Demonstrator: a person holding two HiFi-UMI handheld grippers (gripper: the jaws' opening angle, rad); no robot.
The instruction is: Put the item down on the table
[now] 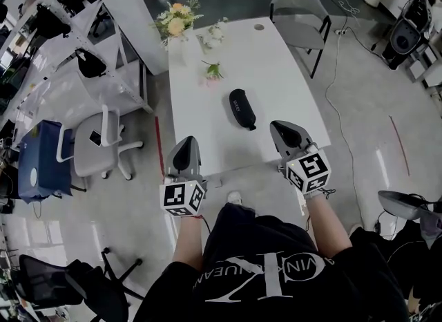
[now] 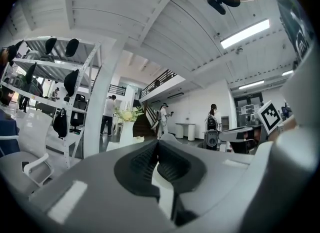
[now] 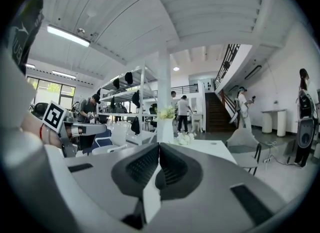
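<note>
The black oblong case [image 1: 242, 108] lies on the white counter [image 1: 276, 65], beyond both tongs and touching neither. The left tongs [image 1: 186, 146] and right tongs [image 1: 280, 130] hover at the counter's near edge, left and right of the case. Both are pressed together and empty.

Left tool [image 1: 185, 156] and right tool [image 1: 288, 136] both closed, empty, held level.
</note>
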